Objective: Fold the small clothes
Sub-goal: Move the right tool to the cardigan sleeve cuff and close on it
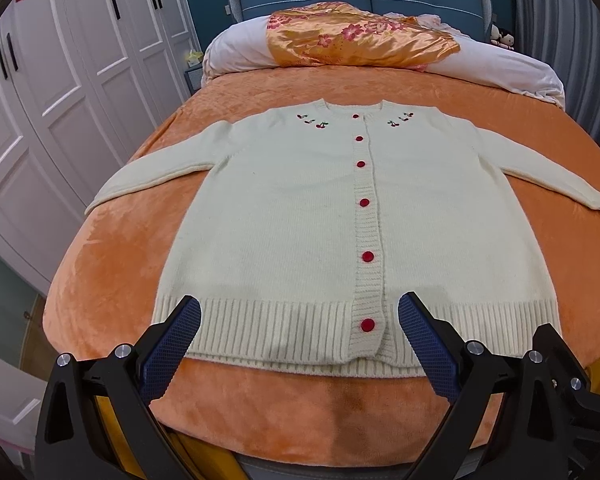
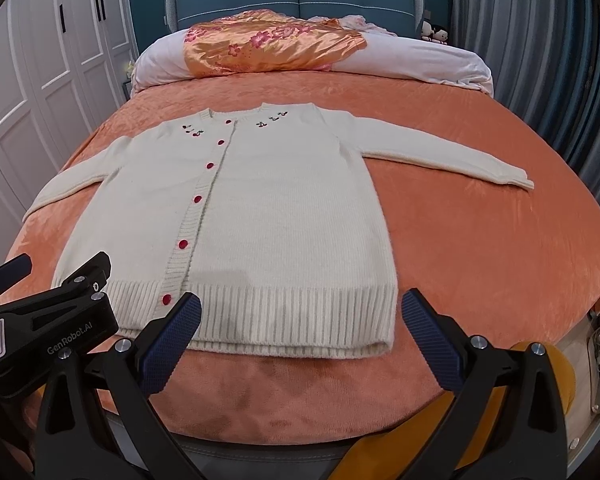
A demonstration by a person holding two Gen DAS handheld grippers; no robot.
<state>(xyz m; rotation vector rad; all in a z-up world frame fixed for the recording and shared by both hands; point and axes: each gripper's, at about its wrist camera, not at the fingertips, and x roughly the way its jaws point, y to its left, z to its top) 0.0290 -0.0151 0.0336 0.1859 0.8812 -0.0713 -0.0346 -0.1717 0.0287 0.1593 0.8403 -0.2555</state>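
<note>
We have not begun folding: the cream knitted cardigan with red buttons (image 1: pixel 300 216) lies flat on the orange plush bed (image 1: pixel 112 248). Left gripper (image 1: pixel 300 316) and right gripper (image 2: pixel 302 314) hover at its near hem, jaws apart; next we likely grasp a sleeve.

A cream cardigan (image 1: pixel 300 216) is laid flat, buttoned, on an orange blanket (image 1: pixel 112 264); the left gripper (image 1: pixel 300 320) is held open above its ribbed hem.

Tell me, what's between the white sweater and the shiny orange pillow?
Only bare fuzzy orange blanket between cream knitted cardigan and satin floral pillow, in both views.
</note>
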